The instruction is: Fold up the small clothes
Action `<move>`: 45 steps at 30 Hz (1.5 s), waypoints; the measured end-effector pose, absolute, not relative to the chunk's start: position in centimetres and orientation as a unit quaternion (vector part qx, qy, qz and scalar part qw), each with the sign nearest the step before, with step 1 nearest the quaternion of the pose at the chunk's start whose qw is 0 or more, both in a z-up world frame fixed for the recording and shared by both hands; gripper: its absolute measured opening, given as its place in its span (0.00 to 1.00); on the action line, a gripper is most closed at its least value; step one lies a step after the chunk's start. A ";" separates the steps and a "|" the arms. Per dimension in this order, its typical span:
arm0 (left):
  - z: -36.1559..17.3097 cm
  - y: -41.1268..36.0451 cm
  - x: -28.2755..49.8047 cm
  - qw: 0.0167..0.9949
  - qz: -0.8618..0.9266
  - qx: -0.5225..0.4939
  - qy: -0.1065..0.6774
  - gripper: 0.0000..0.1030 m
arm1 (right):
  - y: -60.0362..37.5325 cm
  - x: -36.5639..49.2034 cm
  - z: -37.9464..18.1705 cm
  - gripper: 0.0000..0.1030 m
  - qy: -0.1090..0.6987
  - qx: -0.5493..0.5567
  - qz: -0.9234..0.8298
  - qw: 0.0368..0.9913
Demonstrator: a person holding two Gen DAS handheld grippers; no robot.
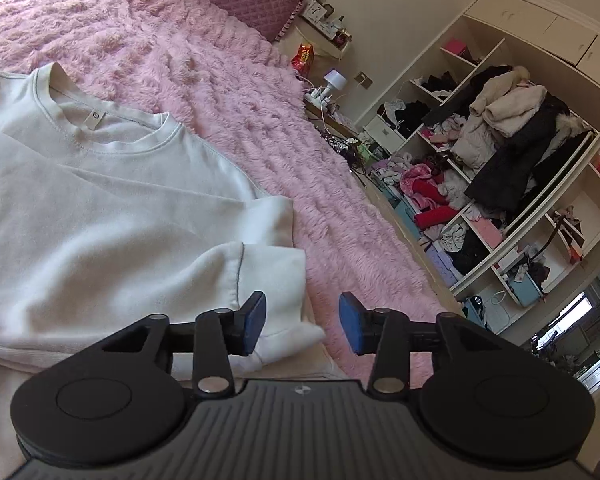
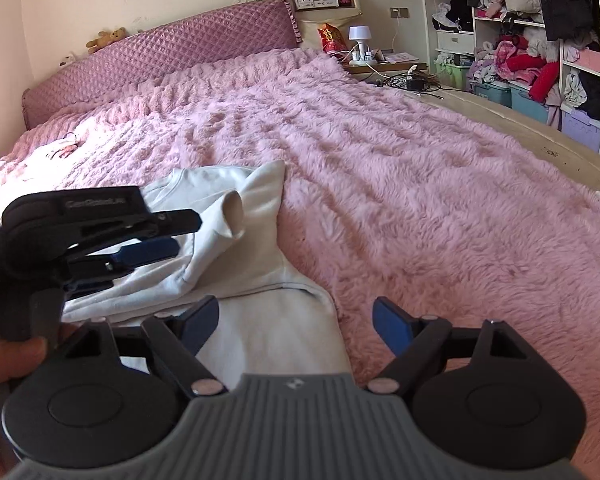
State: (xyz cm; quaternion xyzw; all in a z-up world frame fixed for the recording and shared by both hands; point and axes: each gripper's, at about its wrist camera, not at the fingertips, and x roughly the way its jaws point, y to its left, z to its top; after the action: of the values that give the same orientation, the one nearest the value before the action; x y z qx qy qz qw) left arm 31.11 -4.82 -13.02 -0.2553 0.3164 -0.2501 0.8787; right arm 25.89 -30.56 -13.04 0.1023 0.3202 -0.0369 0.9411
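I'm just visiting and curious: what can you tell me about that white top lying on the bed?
The white top is a long-sleeved sweatshirt of soft, thick-looking cloth with a ribbed round neck and a small tag inside. It lies front up on the fluffy pink blanket, one sleeve folded back across the body, cuff open. Neither gripper holds it.

Two low wrist views across the bed (image 2: 380,200), sharing the sweatshirt (image 1: 100,200).

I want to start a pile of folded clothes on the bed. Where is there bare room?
The pink blanket lies bare from the white sweatshirt across to the wardrobe-side edge, and up toward the headboard. Crowded: the sweatshirt's sleeve side, where both grippers work, and the cluttered nightstand.
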 end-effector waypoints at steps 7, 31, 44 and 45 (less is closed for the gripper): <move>-10.0 6.5 26.4 0.925 -0.152 -0.176 0.302 0.74 | -31.1 31.8 -13.0 0.47 0.305 0.174 0.018 0.936; -15.0 15.3 25.8 0.922 -0.046 0.191 0.335 0.18 | -27.5 41.0 -16.5 0.55 0.353 0.199 0.018 0.914; -14.5 15.6 24.4 0.948 0.001 0.120 0.293 0.07 | -28.0 39.1 -15.4 0.01 0.319 0.194 0.019 0.928; -14.4 15.9 24.4 0.950 0.009 0.094 0.296 0.07 | -28.2 38.5 -15.0 0.01 0.307 0.202 0.020 0.930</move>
State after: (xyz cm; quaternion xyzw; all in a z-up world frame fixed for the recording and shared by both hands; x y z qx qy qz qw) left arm 24.41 15.88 -14.43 0.0936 0.2963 0.0087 0.9504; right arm 38.48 -28.23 -14.99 0.2018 0.3067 0.0200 0.9300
